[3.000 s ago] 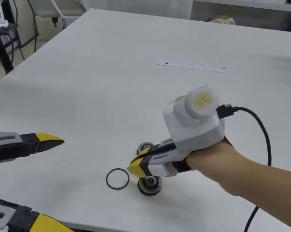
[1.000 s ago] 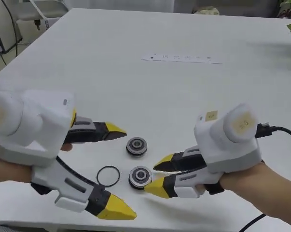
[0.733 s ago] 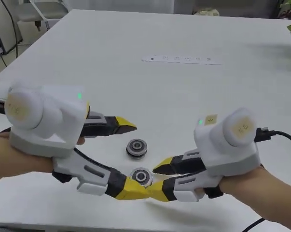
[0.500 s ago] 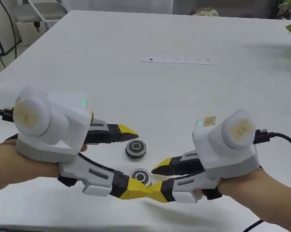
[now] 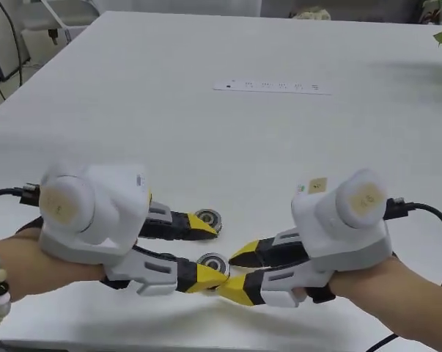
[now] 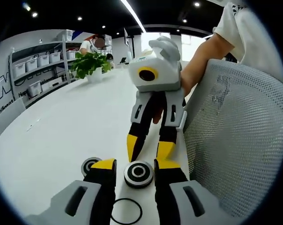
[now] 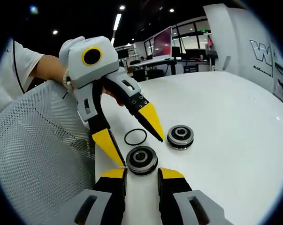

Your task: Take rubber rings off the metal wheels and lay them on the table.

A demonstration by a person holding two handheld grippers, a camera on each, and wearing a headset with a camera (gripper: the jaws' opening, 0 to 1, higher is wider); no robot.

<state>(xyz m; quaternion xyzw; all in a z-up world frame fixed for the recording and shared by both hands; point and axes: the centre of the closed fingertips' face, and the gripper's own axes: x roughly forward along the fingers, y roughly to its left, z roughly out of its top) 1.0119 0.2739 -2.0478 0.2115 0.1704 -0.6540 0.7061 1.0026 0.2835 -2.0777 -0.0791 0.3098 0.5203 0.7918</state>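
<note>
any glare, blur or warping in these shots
Head view: soft even light, faint shadow under the right gripper. Left gripper view: fisheye curves the table edge, near wheel is crisp. Right gripper view: same warping, ceiling lights glare as small spots, loose ring clear.

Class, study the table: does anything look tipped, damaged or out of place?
Nothing stands out. The near wheel and far wheel lie flat on the table; a loose ring lies flat beside them.

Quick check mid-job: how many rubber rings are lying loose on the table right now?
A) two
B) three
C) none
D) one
D: in the right gripper view a single black rubber ring lies flat on the table, beside the near wheel and the far wheel.
</note>
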